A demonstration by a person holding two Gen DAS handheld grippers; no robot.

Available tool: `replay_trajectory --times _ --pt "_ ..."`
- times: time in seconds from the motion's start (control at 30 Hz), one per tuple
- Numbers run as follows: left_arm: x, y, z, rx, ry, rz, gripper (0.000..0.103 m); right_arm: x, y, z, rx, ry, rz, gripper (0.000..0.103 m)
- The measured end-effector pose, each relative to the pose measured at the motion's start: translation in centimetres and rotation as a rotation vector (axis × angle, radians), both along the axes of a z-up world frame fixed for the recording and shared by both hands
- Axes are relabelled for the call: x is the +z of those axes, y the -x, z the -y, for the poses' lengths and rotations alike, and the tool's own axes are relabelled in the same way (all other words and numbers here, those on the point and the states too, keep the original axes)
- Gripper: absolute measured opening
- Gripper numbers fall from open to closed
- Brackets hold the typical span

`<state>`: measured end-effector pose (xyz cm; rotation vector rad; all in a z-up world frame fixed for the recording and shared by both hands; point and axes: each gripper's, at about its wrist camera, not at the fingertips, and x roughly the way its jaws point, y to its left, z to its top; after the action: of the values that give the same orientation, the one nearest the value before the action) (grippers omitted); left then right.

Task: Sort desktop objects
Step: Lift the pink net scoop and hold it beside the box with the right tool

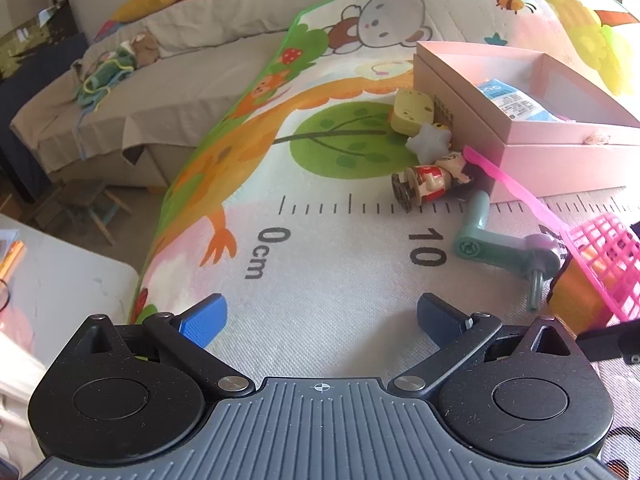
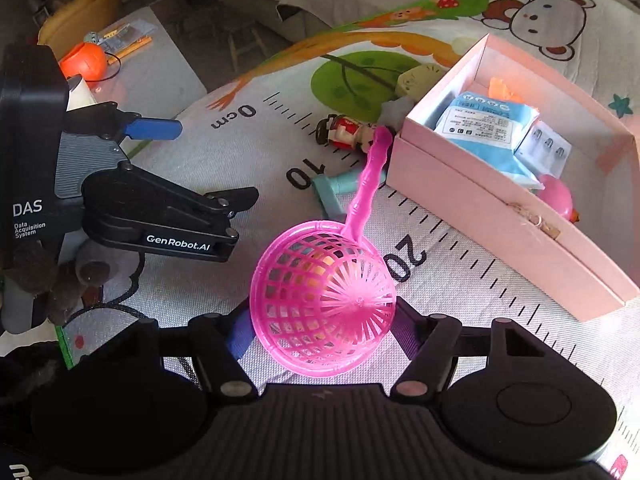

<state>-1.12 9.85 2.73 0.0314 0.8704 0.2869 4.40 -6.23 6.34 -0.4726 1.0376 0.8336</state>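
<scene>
1. Right gripper (image 2: 322,330) sits nearest the lens, its two fingers clamped on the mesh bowl of a pink toy strainer (image 2: 324,304); bowl between the pads, bottom facing the camera, handle pointing far toward the pink box (image 2: 500,236).
2. Something orange shows through the mesh; cannot tell what it is.
3. Left gripper (image 1: 322,322) is spread wide, blue pads (image 1: 206,320) well apart, nothing between them, hovering over the ruler-print play mat (image 1: 320,288) near the "0cm" mark.
4. In the right wrist view the left gripper (image 2: 176,160) is seen from the side at left, level with the mat, fingers pointing right toward the toys.
5. Toy cluster just left of the box: yellow block toy (image 1: 412,112), white star (image 1: 430,142), small figurine (image 1: 432,180) lying on its side, teal crank-shaped part (image 1: 500,250) nearer.
6. Strainer handle tip overlaps the figurine's head in both views; contact cannot be told.
7. Right wrist view only: box contents — blue packet (image 2: 486,132), clear blister pack (image 2: 546,146), pink round item (image 2: 556,196), an orange piece at the far end.
8. Left wrist view only: beige sofa (image 1: 180,60) with plush toys, far left.
</scene>
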Motion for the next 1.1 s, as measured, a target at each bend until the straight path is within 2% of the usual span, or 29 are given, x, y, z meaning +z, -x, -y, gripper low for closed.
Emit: replay_trajectory --times 0.1,0.17,0.2,0.23,0.33,0.43,0.8,1.1 --pt "0.1 0.0 0.5 -0.018 -0.003 -0.002 0.103 0.5 -0.8 0.9 -0.049 0.007 0.025 0.066" --pt "0.2 0.0 0.9 -0.033 -0.005 -0.002 0.103 0.5 -1.3 1.9 -0.087 0.033 0.036 0.059" --pt "0.2 0.0 1.1 -0.040 -0.004 -0.003 0.103 0.3 -1.5 2.4 -0.105 0.051 0.030 0.053" --pt "0.2 0.0 1.3 -0.046 -0.004 -0.003 0.103 0.0 -1.6 3.0 -0.124 0.069 0.023 0.051" --pt "0.3 0.1 2.0 -0.068 0.000 0.000 0.103 -1.3 -1.7 4.6 -0.162 0.115 -0.005 0.051" --pt "0.6 0.3 2.6 -0.094 0.013 0.007 0.103 -1.9 -1.7 5.7 -0.197 0.101 -0.053 0.051" --pt "1.1 -1.2 4.6 -0.167 0.016 0.006 0.103 -0.2 -2.7 5.0 -0.225 0.035 -0.013 0.052" --pt "2.5 -1.4 5.4 -0.224 0.055 0.035 0.103 -0.1 -3.0 4.8 -0.232 0.051 0.023 0.052"
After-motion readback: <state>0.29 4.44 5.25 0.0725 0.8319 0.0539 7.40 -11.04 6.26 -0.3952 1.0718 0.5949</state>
